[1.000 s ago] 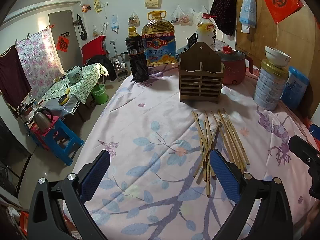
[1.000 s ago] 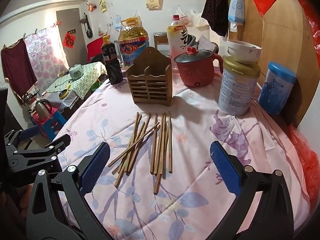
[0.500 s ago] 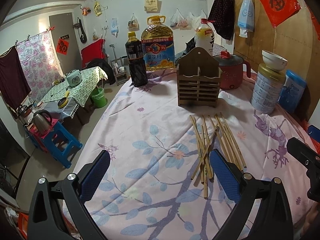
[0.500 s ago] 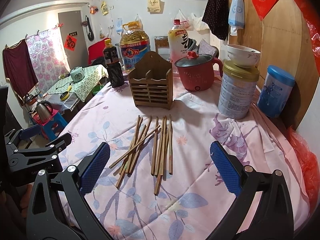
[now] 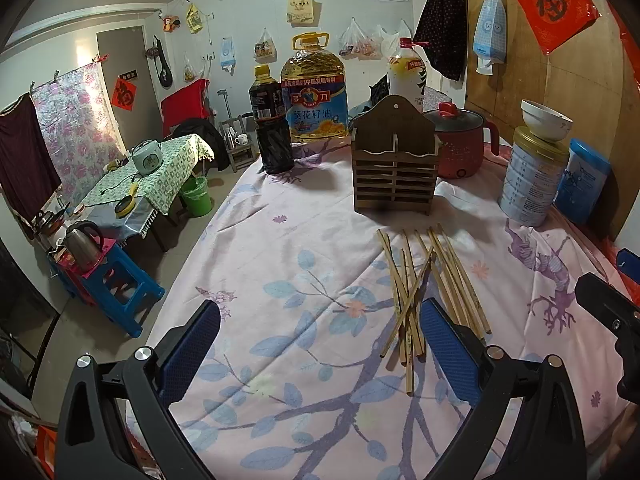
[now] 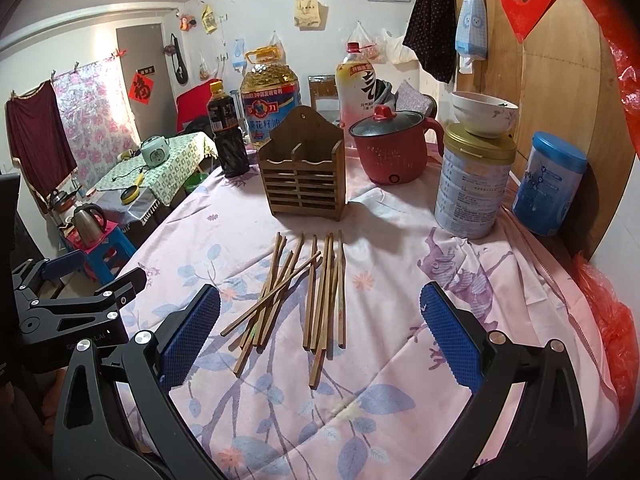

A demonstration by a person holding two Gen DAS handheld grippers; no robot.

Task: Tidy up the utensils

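Both jaws stand wide apart and hold nothing: my left gripper (image 5: 320,344) hovers over the flowered tablecloth (image 5: 304,280), my right gripper (image 6: 320,332) likewise. Bamboo chopsticks (image 6: 304,292) lie loose on the cloth in a scattered bunch, a few crossed over the others, just ahead of my right gripper and touching neither jaw. From my left wrist the same chopsticks (image 5: 424,288) sit off to the right, their near ends passing behind my right-hand blue pad (image 5: 448,352).

Beyond them stands the slatted wooden holder (image 6: 304,176), upright, its two compartments showing nothing inside. Behind it are a dark sauce bottle (image 6: 226,136), a big oil jug (image 6: 270,100) and a red electric pot (image 6: 390,148). A tin (image 6: 474,188) with a white bowl (image 6: 484,114) on top stands to the right, a blue canister (image 6: 550,184) beside it.

Only my right wrist shows my left gripper (image 6: 72,304), low at the table's left edge.
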